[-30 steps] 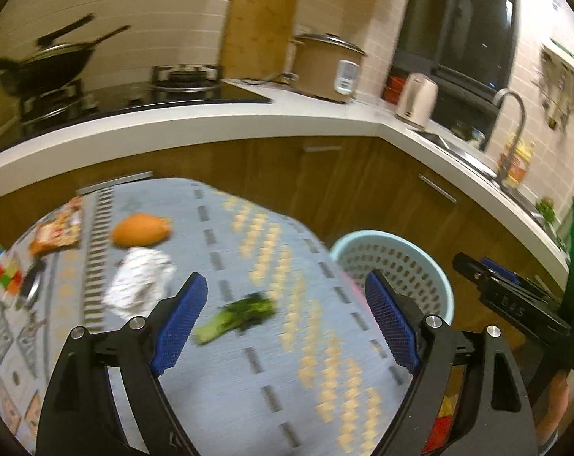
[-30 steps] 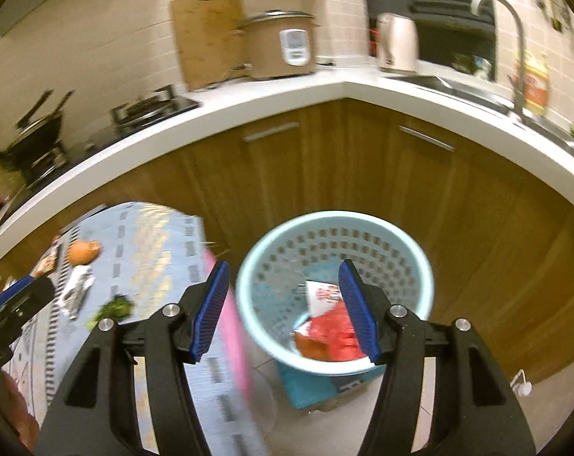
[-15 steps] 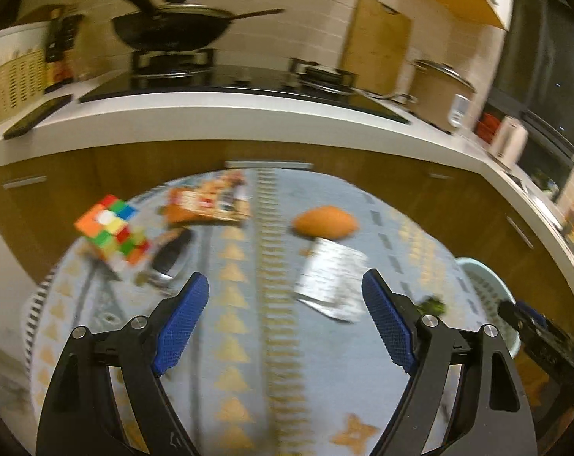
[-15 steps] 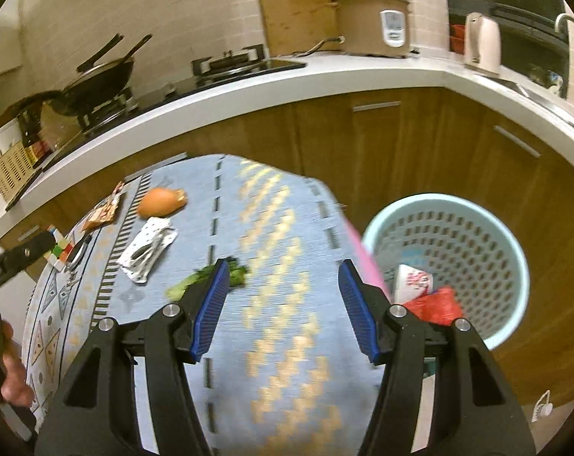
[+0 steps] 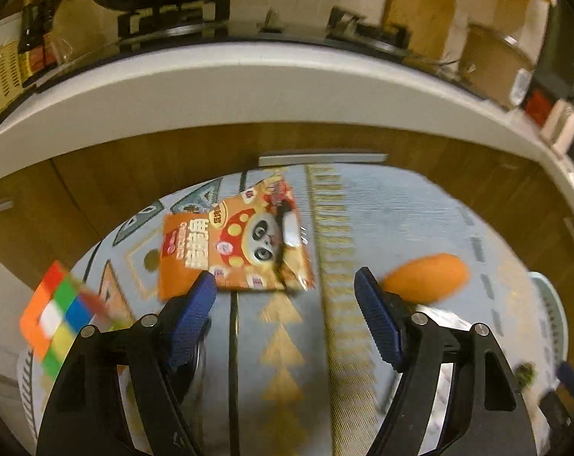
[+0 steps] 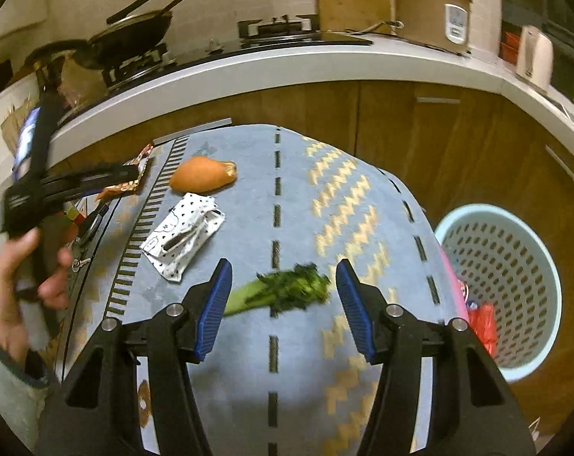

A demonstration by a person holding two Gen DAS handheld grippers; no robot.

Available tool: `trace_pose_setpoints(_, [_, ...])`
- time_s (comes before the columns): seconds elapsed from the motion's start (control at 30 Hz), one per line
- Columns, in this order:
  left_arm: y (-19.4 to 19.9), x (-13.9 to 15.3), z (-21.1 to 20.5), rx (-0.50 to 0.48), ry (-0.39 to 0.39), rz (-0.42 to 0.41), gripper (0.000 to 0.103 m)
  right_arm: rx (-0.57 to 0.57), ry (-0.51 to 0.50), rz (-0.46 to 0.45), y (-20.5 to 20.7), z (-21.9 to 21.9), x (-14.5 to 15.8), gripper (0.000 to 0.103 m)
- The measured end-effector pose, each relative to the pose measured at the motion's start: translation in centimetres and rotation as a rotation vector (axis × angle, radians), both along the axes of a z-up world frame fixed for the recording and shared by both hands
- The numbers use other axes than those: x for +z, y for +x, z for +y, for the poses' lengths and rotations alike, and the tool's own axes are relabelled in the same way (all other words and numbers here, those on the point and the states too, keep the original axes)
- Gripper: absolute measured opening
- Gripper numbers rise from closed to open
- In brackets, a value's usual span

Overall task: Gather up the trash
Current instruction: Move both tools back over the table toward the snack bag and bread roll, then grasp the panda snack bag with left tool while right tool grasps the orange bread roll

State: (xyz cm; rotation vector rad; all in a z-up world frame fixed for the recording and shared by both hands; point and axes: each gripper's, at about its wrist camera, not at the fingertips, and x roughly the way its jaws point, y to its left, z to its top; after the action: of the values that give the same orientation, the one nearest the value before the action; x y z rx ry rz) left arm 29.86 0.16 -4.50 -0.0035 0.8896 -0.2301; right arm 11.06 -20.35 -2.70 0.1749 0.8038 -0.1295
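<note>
1. Since a second ago you have swung both grippers away from the pale blue perforated plastic basket (image 6: pixel 507 288) and back over the blue patterned cloth-covered table (image 6: pixel 362 228). Your left gripper (image 5: pixel 283 300) has travelled from the leafy stalk across to the far end of the cloth, and its jaws are closing, with nothing between them yet.
2. That puts the orange snack packet with the panda print (image 5: pixel 233 247) just ahead of your left fingertips, lying flat on the cloth. I judge it to be your left hand's next pick.
3. Your right gripper (image 6: pixel 283 300) has left the basket and now frames the green leafy vegetable stalk (image 6: pixel 283 290). Its jaws are easing inward at a middling width, and the pads do not press on the stalk.
4. The basket stands on the floor to the right of the table, with red and white wrappers already in it, so part of the job is done.
5. Around you: an orange sweet-potato-shaped lump (image 6: pixel 203 174) and a crumpled white dotted wrapper (image 6: pixel 184 233) lie between the two targets. A multicoloured puzzle cube (image 5: pixel 59 319) sits left of the packet; it looks like a keeper, not trash.
6. Nothing blocks either pick. The flat packet may be hard to lift off the cloth, so you will probably need to catch an edge.
</note>
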Motion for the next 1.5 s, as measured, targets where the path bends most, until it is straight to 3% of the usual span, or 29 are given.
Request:
trace_pose_setpoints(0.07, [1.4, -1.1, -0.7, 0.004, 0.035, 0.033, 0.062, 0.009, -0.016, 0.000, 0.8, 0.5, 0.2, 0.053])
trace_pose_setpoints(0.23, [2.4, -1.9, -2.5, 0.002, 0.141, 0.015, 0.060, 0.009, -0.020, -0.002, 1.7, 0.4, 0.4, 0.053])
trace_pose_setpoints(0.33, [2.4, -2.0, -3.3, -0.012, 0.174, 0.002, 0.047, -0.001, 0.005, 0.011, 1.8, -0.4, -0.1, 0.053])
trace_pose_setpoints(0.4, [2.3, -1.9, -3.6, -0.028, 0.175, -0.004, 0.033, 0.005, 0.028, 0.019, 2.1, -0.7, -0.3, 0.053])
trace_pose_setpoints(0.43, [2.2, -1.8, -3.8, -0.030, 0.183, -0.010, 0.021, 0.010, 0.034, 0.021, 2.3, -0.8, -0.3, 0.053])
trace_pose_setpoints(0.5, [2.1, -1.8, -3.8, -0.032, 0.186, -0.022, 0.017, 0.026, 0.035, 0.024, 2.8, -0.7, -0.2, 0.053])
trace_pose_setpoints(0.57, [2.0, -1.9, -3.6, -0.030, 0.170, -0.030, 0.006, 0.052, 0.037, 0.024, 3.7, -0.4, 0.1, 0.053])
trace_pose_setpoints(0.63, [1.6, -1.4, -2.8, -0.037, 0.104, -0.041, 0.005, 0.077, 0.033, 0.025, 4.8, 0.0, 0.4, 0.053])
trace_pose_setpoints(0.77, [-0.5, 0.7, -2.4, -0.075, 0.053, -0.094, 0.004, 0.119, 0.030, 0.036, 7.6, 1.1, 0.6, 0.053])
trace_pose_setpoints(0.87, [-2.9, 2.4, -2.0, -0.099, 0.027, -0.135, 0.004, 0.210, 0.117, 0.093, 10.8, 1.9, -0.2, 0.057])
trace_pose_setpoints(1.03, [-6.3, 2.9, 0.0, -0.140, -0.080, -0.141, 0.004, 0.204, 0.145, 0.133, 15.0, 2.5, -1.2, 0.058])
trace_pose_setpoints(1.17, [-8.9, 2.8, 1.3, -0.156, -0.112, -0.154, 0.004, 0.200, 0.102, 0.125, 16.8, 3.4, -1.8, 0.069])
trace_pose_setpoints(1.43, [-11.9, 2.2, 1.9, -0.192, -0.152, -0.144, 0.004, 0.231, 0.109, 0.151, 17.7, 4.0, -3.2, 0.069])
trace_pose_setpoints(1.5, [-12.1, 1.9, 2.0, -0.190, -0.152, -0.140, 0.004, 0.243, 0.091, 0.154, 17.6, 4.5, -3.3, 0.063])
